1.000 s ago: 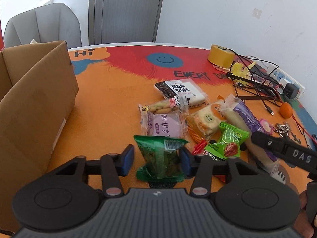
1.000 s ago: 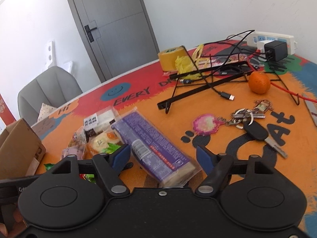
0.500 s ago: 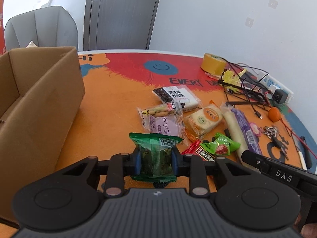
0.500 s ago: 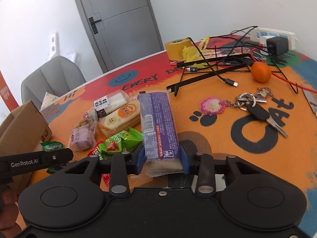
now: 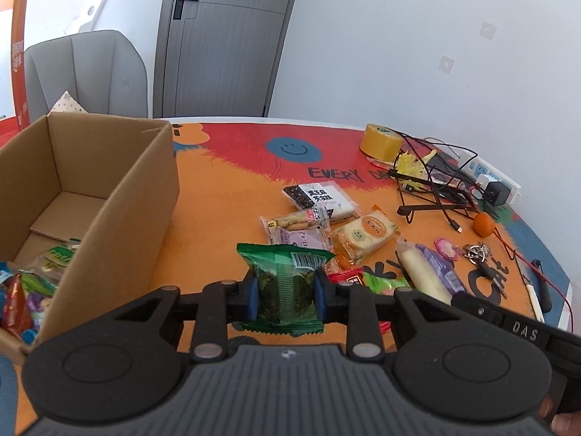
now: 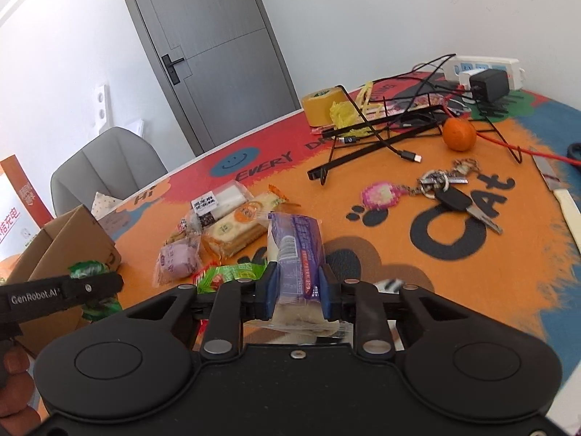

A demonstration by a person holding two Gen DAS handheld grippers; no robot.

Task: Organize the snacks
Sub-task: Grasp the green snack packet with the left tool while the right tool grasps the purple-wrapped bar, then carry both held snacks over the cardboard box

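Our left tool (image 5: pixel 285 292) grips the green snack packet (image 5: pixel 287 283) just beside the cardboard box (image 5: pixel 120 200). Our right tool (image 6: pixel 297 290) has just closed on the purple snack bar (image 6: pixel 296 250), lifted above the table (image 6: pixel 381 254).

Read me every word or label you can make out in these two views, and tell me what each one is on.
"EVERY" and "CAT": tablecloth.
"Hi": tablecloth, right wrist view.
"DAS": right gripper, seen from the left wrist.
"GenRobot.AI": left gripper, seen from the right wrist.
Print on snack packets, the orange sign and tape roll: too small to read.
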